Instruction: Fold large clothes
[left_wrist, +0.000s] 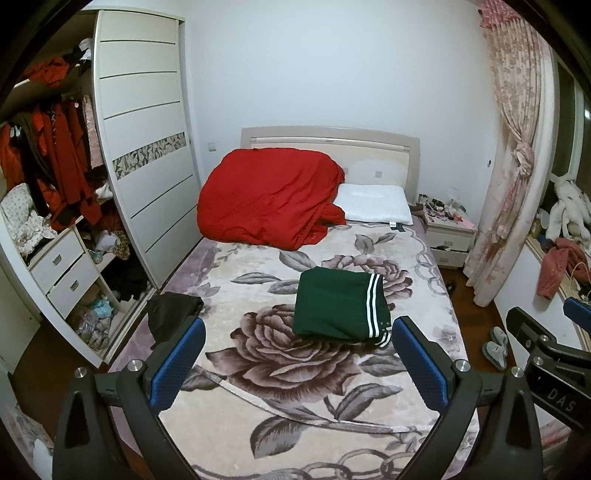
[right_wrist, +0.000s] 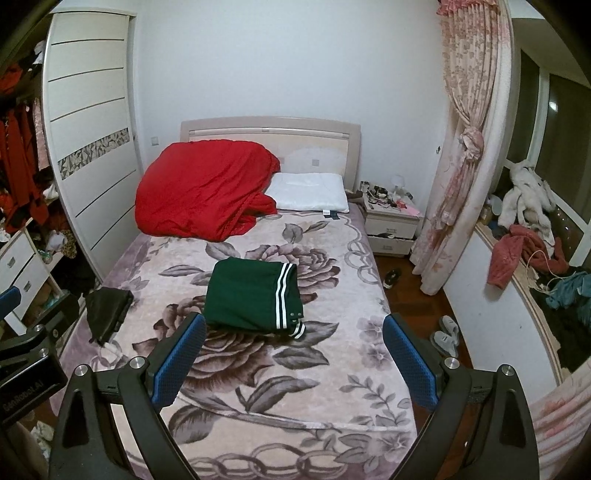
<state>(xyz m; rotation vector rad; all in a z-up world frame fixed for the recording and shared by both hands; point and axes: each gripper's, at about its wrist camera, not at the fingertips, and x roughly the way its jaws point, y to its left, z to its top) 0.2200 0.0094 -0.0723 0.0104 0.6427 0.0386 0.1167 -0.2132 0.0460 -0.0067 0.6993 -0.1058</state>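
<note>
Both grippers — left gripper (left_wrist: 298, 338) and right gripper (right_wrist: 294, 334) — hover spread apart, empty. Green striped track pants (left_wrist: 341, 304) lie folded mid-bed, below the red quilt (left_wrist: 269, 197). Folding looks finished — next, probably fetch another garment.

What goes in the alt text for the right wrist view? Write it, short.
A folded green garment with white stripes lies on a floral bed, beyond the open, empty right tool. A red quilt and white pillow sit by the headboard; a black item lies at the bed's left edge.
</note>
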